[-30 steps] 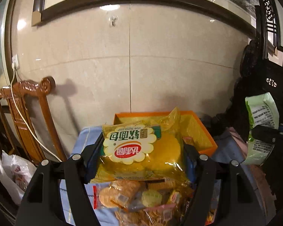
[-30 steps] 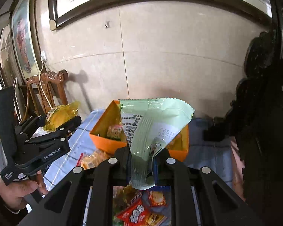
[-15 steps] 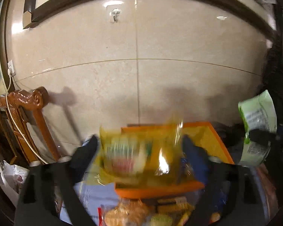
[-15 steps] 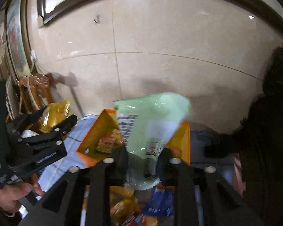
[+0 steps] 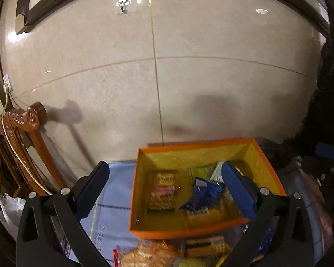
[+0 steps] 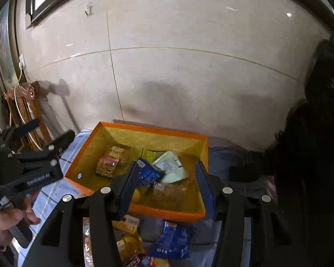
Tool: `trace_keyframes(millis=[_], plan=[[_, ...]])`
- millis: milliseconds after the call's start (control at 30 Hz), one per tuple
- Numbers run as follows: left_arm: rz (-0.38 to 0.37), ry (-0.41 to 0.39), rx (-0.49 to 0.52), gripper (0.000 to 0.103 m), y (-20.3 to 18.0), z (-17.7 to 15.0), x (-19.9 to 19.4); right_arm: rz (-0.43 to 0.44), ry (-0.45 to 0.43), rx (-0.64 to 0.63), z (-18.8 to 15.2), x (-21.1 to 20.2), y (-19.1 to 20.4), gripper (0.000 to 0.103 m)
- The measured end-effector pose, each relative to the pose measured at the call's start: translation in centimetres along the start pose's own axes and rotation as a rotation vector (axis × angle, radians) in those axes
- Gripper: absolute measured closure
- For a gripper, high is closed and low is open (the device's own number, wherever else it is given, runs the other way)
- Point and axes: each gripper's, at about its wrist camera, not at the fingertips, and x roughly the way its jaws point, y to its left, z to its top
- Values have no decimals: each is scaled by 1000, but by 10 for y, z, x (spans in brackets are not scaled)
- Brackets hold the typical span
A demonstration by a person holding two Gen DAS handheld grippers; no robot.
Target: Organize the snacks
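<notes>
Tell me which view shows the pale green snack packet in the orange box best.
Right wrist view. The pale green packet lies in the orange box, mostly unobstructed between the right gripper fingers, which are opening and not touching it. In the left wrist view only a sliver of it shows behind a blue finger pad of the left gripper.
</notes>
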Motion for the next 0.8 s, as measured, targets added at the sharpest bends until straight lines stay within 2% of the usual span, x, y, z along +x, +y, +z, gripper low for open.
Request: trace_keyframes(millis=[100, 200, 267, 367, 467, 567, 800], plan=[[-19, 31, 1, 5, -1, -28, -12, 20, 14, 25, -20, -12, -2, 48], [-31, 92, -7, 4, 3, -72, -24, 51, 39, 69, -65, -25, -2, 40], [-47, 138, -4, 5, 5, -111, -33, 64, 72, 69, -108, -31, 3, 36], [-56, 214, 34, 5, 3, -172, -44, 88, 177, 87, -175, -24, 12, 35], [-80, 284, -6, 5, 6, -224, -53, 83, 258, 53, -225, -12, 21, 35], [-118, 327, -48, 5, 4, -259, -64, 87, 292, -3, -247, -3, 30, 35], [-176, 333, 11, 5, -24, -284, -72, 99, 296, -129, -266, 9, 37, 28]])
